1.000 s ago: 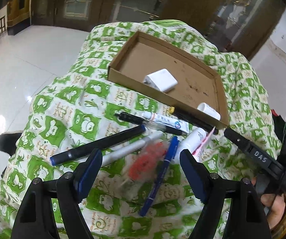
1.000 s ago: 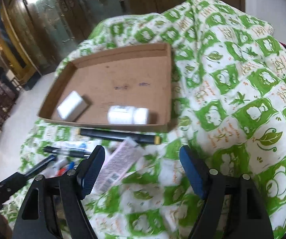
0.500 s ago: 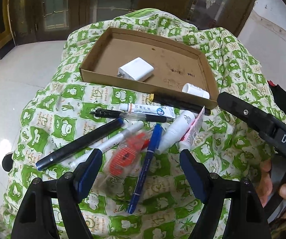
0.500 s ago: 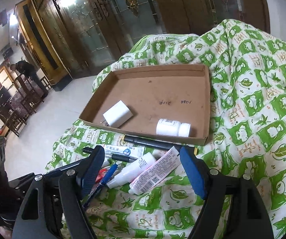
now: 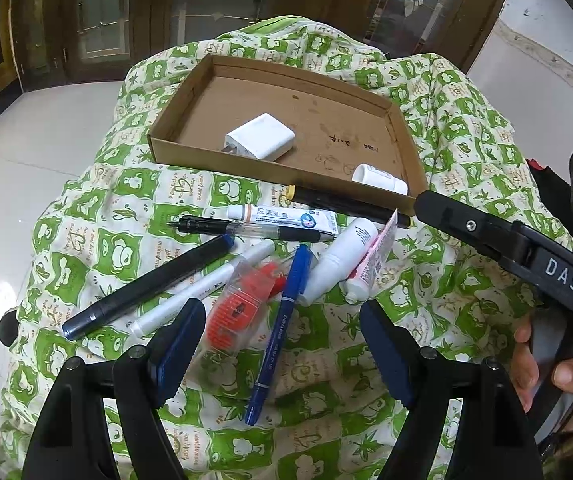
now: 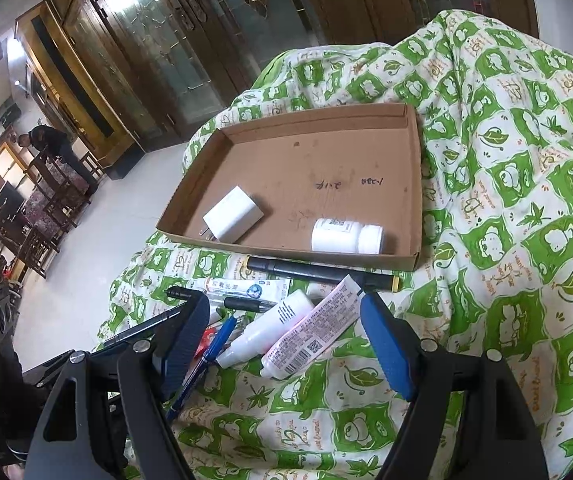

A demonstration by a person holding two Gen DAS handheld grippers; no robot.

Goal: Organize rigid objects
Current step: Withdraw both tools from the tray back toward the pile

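From the left wrist view, the jaws of the left gripper (image 5: 282, 338) stand wide apart and released, with nothing pressed between them; they hang over a surface covered by a green-and-white patterned cloth (image 5: 458, 264). Between and just beyond the blue pads lie a clear case with red contents (image 5: 242, 302) and a blue pen (image 5: 278, 332), side by side. To the left of these are a white marker (image 5: 202, 286) and a long dark marker (image 5: 146, 284). Further off lie a black click pen (image 5: 246, 230), a white ointment tube (image 5: 282, 217), a white squeeze bottle (image 5: 338, 260) and a pink tube (image 5: 372, 262). A black marker with a yellow end (image 5: 346, 205) lies along the near wall of a shallow cardboard tray (image 5: 190, 152). In the tray are a white charger plug (image 5: 260, 142) and a white pill bottle (image 5: 378, 178) on its side. The right gripper's arm (image 5: 506, 244) reaches in from the right, held by a hand (image 5: 558, 376).

From the right wrist view, the jaws of the right gripper (image 6: 284, 344) are likewise spread and empty. The pink tube (image 6: 310, 336) and white squeeze bottle (image 6: 266, 330) lie between the pads on the cloth (image 6: 526, 200). The blue pen (image 6: 202, 360) shows beside the left pad. The tray (image 6: 190, 208) beyond holds the charger plug (image 6: 232, 214) and the pill bottle (image 6: 346, 236), well apart.
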